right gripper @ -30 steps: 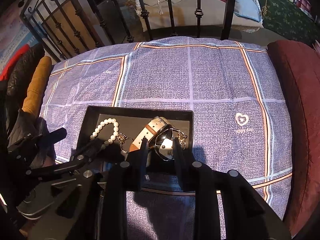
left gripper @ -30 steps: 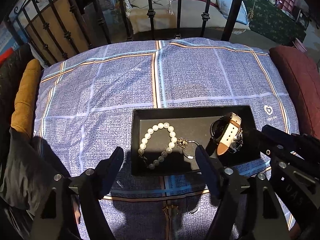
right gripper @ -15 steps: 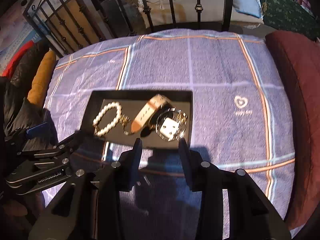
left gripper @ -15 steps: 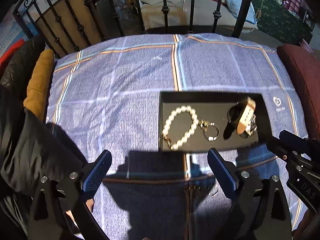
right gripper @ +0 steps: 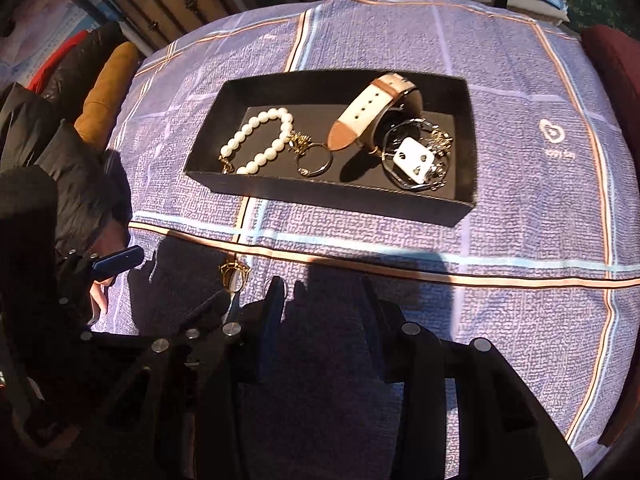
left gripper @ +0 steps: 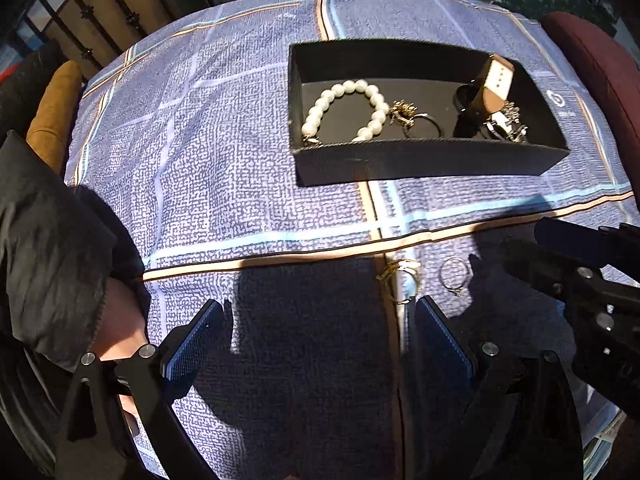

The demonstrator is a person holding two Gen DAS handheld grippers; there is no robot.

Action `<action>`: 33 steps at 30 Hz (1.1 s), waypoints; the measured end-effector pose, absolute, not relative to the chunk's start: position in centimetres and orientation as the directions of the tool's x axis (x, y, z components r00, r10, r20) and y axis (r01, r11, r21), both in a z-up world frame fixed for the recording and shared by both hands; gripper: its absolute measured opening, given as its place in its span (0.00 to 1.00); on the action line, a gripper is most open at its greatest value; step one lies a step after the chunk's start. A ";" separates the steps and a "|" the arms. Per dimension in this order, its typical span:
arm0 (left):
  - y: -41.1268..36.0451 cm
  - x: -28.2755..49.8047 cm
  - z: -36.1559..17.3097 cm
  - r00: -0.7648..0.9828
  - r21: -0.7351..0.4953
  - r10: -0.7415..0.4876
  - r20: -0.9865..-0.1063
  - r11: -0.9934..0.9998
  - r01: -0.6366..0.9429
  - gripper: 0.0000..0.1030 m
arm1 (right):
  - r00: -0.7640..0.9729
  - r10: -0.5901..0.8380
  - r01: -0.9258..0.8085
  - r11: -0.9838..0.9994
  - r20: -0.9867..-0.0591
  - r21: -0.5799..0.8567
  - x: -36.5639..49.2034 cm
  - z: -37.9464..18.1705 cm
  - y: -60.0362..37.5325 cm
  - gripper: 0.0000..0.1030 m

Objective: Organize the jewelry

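Black jaws of my left gripper (left gripper: 316, 338) stand wide apart in the left wrist view, nothing btwn them, hovering over the blue checked cloth (left gripper: 224, 152). Two loose rings lie on the cloth just past my right-hand pad: a gold ring (left gripper: 400, 280) and a thin silver ring (left gripper: 453, 276), side by side, apart. Beyond them, 1 black tray (left gripper: 420, 164), long axis running left-right. Inside it: 1 pearl bracelet (left gripper: 346, 110) at the left end, 1 dark ring w/ gold charm (left gripper: 416, 120) mid, 1 watch (left gripper: 490, 92) at the right end, strap standing up. My right gripper (left gripper: 560, 248) pokes in from the right edge.

Right wrist view: right gripper (right gripper: 320, 304) is partly open, approx. half gap, holding nothing, cloth only below. Gold ring (right gripper: 234, 274) lies just left of my left finger, not touching as far as I can tell. Tray (right gripper: 332, 196) sits farther out, long axis left-right, slightly skewed. Watch (right gripper: 368, 114) strap points up-right; a white earring card (right gripper: 412, 158) rests beside it. Left gripper (right gripper: 120, 260) shows at the left edge.
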State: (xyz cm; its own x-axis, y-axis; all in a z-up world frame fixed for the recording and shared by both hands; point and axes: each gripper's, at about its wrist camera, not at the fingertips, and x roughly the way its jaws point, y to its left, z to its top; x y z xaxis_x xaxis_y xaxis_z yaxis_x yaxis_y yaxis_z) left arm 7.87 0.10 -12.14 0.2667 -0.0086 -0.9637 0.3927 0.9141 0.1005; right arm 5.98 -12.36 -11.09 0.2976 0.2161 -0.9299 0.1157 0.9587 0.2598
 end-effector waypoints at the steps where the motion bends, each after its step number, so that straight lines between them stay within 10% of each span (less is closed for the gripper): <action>1: 0.2 7.9 -12.3 0.267 0.099 -0.010 -0.964 0.915 0.390 0.91 | 0.292 0.223 0.116 0.957 -0.930 0.266 6.1 -11.2 -12.2 0.38; 21: 0.2 8.8 -14.3 0.224 0.102 0.004 -0.974 0.900 0.424 0.91 | 0.123 0.274 0.068 0.957 -0.954 0.283 8.4 -14.3 -10.4 0.33; 23: 0.4 9.0 -14.3 0.220 0.082 -0.018 -0.975 0.896 0.437 0.84 | 0.104 0.182 0.047 0.981 -0.978 0.188 8.7 -14.4 -10.2 0.03; 27: 0.0 9.0 -13.8 0.215 0.065 -0.033 -0.976 0.898 0.435 0.67 | 0.118 0.166 0.036 0.985 -0.979 0.172 8.4 -14.2 -10.1 0.01; 33: 0.1 9.8 -12.7 0.207 0.004 -0.089 -0.974 0.913 0.408 0.12 | 0.169 0.191 0.063 0.977 -0.967 0.204 7.3 -13.0 -11.1 0.01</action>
